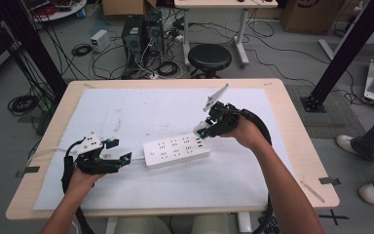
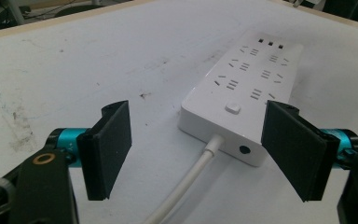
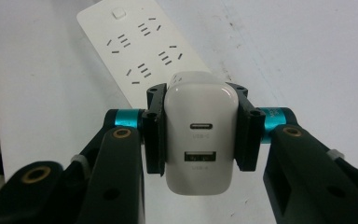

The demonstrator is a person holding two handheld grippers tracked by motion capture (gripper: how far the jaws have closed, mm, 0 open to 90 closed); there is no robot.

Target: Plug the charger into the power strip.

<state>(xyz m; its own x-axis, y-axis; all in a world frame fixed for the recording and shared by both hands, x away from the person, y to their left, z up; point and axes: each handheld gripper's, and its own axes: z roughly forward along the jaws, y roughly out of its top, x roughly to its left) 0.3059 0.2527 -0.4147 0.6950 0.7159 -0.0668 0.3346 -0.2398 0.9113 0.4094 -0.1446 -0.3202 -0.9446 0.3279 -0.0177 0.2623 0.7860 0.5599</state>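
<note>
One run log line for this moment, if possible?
right gripper: shut on charger | above power strip end | left gripper: open, near cord

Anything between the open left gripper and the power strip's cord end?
Only the strip's white cable on the bare white sheet, running between the left gripper's jaws toward the power strip, per the left gripper view.

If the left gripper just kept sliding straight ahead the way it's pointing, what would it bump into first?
Most likely the white power strip: the left gripper has open jaws aimed at the strip's near end, where the cord comes out. Depth is hard to judge, but nothing else lies between.
</note>
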